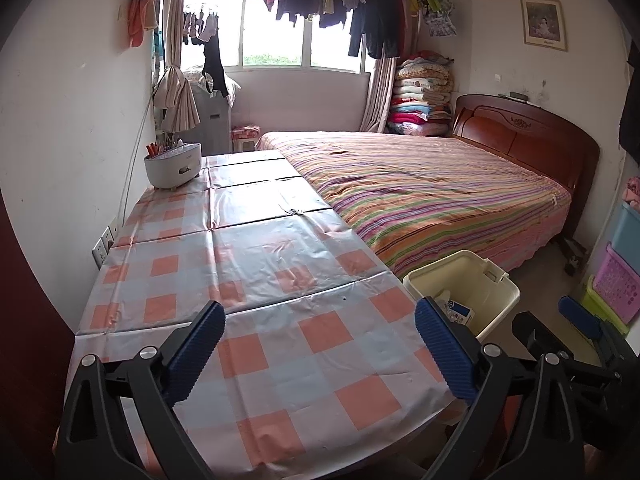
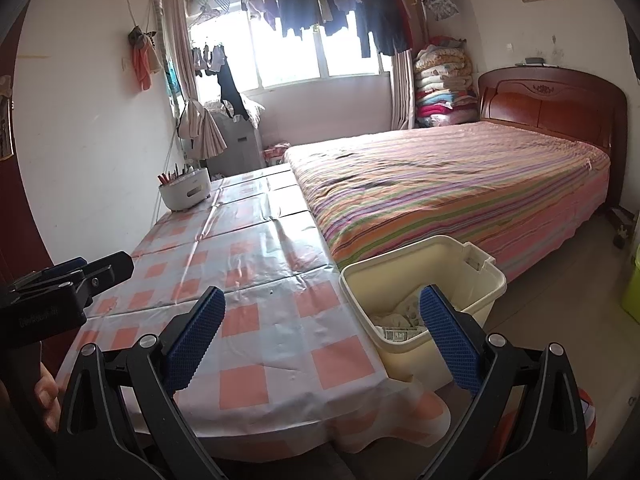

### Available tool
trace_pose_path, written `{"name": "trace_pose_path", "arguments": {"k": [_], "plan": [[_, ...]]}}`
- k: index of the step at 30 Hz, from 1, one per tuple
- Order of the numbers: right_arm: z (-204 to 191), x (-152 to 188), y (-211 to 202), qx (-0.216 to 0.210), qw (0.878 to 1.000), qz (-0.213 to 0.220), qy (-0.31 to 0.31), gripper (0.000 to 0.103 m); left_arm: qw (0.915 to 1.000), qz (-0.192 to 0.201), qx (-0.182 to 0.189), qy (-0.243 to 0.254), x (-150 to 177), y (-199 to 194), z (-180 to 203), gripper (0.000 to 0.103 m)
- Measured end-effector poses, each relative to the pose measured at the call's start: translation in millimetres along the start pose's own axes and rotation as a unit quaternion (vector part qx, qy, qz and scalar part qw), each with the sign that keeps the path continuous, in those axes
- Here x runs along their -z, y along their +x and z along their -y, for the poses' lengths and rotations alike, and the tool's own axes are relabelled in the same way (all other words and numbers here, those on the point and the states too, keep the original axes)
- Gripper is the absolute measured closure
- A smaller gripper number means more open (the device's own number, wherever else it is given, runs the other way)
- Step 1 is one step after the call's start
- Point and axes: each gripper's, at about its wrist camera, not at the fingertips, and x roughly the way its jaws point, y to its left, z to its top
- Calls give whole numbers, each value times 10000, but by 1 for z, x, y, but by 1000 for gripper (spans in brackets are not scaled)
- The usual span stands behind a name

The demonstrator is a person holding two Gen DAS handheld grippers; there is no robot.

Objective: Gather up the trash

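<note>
A cream plastic bin (image 1: 496,292) stands on the floor at the table's right side, also in the right wrist view (image 2: 472,280). Trash lies inside it: a white and blue carton (image 1: 460,312) and crumpled paper (image 2: 400,320). My left gripper (image 1: 320,344) is open and empty above the near end of the checked tablecloth (image 1: 260,264). My right gripper (image 2: 320,328) is open and empty, over the table's near right corner beside the bin. The right gripper also shows at the right of the left wrist view (image 1: 580,332), and the left gripper at the left of the right wrist view (image 2: 80,276).
A white holder with pens (image 1: 173,166) stands at the table's far left. A bed with a striped cover (image 1: 440,188) runs along the table's right side. Coloured storage boxes (image 1: 616,276) stand at the far right. A wall and sockets (image 1: 105,244) bound the left.
</note>
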Motion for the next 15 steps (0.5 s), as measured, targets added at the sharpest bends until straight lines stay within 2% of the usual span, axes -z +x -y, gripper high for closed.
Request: {"name": "trace_pose_path", "arguments": {"k": [7, 15], "plan": [[7, 7, 16, 14, 9998, -137, 141, 7, 9997, 32, -202, 153, -1, 3, 4, 10], [13, 5, 29, -1, 9995, -258, 177, 7, 9999, -100, -35, -7, -2, 15, 2, 9]]}}
